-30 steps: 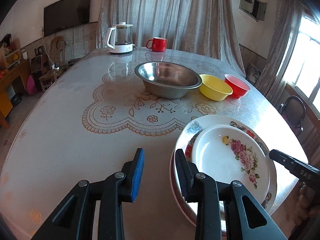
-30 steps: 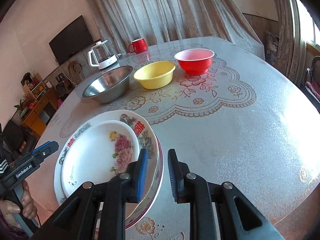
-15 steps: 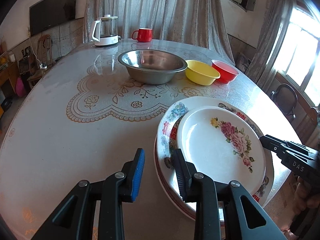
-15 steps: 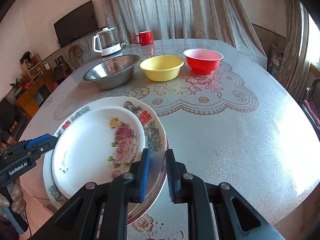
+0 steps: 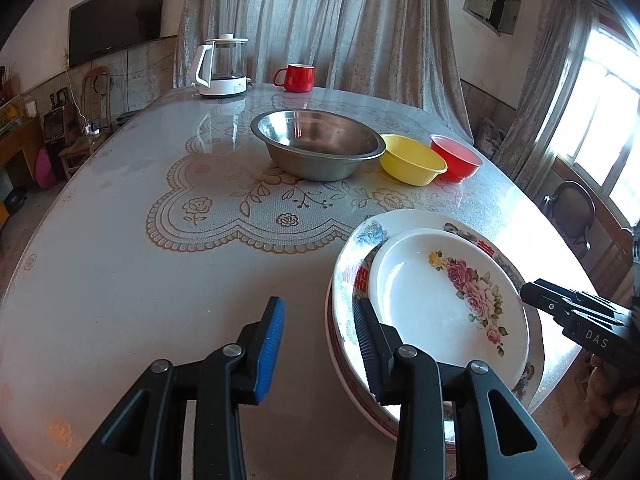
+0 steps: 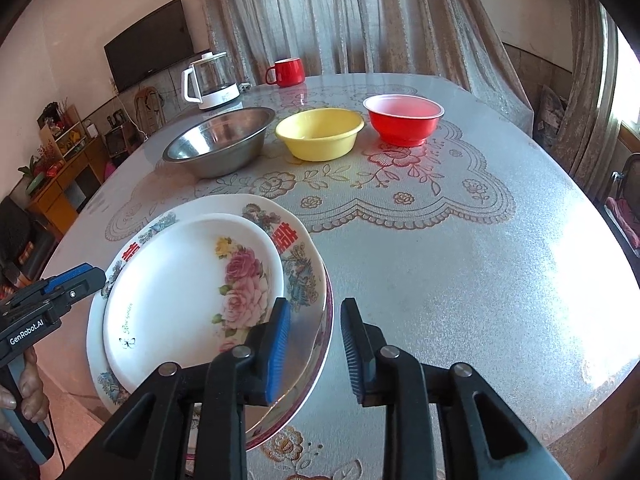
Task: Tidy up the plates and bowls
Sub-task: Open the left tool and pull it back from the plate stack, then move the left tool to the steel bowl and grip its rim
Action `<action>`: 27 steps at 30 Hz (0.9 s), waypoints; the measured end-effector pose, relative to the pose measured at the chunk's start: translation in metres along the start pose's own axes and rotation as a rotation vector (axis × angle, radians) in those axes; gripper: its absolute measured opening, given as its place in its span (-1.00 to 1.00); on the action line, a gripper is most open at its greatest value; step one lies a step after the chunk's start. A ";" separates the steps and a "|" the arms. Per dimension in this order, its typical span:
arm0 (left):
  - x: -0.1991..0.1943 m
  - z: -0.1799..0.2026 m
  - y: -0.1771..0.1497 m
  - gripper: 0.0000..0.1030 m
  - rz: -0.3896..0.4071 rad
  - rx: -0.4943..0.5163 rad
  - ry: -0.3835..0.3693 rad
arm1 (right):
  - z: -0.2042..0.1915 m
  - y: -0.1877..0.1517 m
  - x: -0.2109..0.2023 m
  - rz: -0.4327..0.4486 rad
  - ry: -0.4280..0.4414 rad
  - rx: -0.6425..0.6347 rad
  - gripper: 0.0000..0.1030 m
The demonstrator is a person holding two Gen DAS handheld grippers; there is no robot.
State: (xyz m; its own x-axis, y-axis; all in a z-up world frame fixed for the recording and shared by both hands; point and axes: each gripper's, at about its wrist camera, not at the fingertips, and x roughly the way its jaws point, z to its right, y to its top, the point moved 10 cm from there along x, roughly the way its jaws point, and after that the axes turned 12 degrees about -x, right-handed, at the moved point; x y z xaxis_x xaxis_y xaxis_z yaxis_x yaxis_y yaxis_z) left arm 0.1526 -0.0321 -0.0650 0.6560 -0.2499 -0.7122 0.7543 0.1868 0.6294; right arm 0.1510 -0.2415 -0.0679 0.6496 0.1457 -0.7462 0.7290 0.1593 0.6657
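A stack of plates lies at the table's near edge. On top is a small white rose plate point(image 5: 440, 304) point(image 6: 192, 288), on a larger flowered plate point(image 5: 360, 248) point(image 6: 296, 256) with red characters. My left gripper point(image 5: 320, 342) straddles the stack's left rim and its jaws are opening, with the blue pad point(image 5: 272, 344) well clear of the rim. My right gripper point(image 6: 316, 342) straddles the right rim, also opening, and neither pad presses. Behind stand a steel bowl point(image 5: 320, 144) point(image 6: 218, 144), a yellow bowl point(image 5: 412, 158) point(image 6: 320, 132) and a red bowl point(image 5: 456, 156) point(image 6: 404, 118).
The round table point(image 5: 140, 280) has a lace-patterned cover. A white kettle point(image 5: 222, 68) and a red mug point(image 5: 296, 77) stand at its far side. A dark chair point(image 5: 572, 212) is beyond the right edge, and a person's fingers point(image 6: 30, 384) hold the left gripper's handle.
Both grippers' jaws have spread wider. The right one, nearly closed on the stack's rim half a second ago, now stands apart from it. The stack's place is unchanged.
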 end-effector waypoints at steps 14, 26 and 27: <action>0.003 -0.012 0.011 0.57 -0.004 -0.049 -0.007 | 0.002 0.013 -0.004 0.040 0.084 0.069 -0.17; 0.015 -0.025 0.018 0.64 -0.040 -0.109 0.003 | -0.014 0.035 0.001 0.054 0.213 0.123 -0.16; 0.016 -0.027 0.019 0.64 -0.041 -0.113 0.011 | -0.016 0.037 0.002 0.053 0.226 0.125 -0.16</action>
State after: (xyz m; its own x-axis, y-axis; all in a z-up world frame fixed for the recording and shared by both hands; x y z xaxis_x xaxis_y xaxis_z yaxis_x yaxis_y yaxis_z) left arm 0.1780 -0.0070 -0.0727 0.6245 -0.2496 -0.7401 0.7779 0.2831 0.5609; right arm 0.1762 -0.2195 -0.0449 0.6335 0.3669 -0.6812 0.7251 0.0257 0.6882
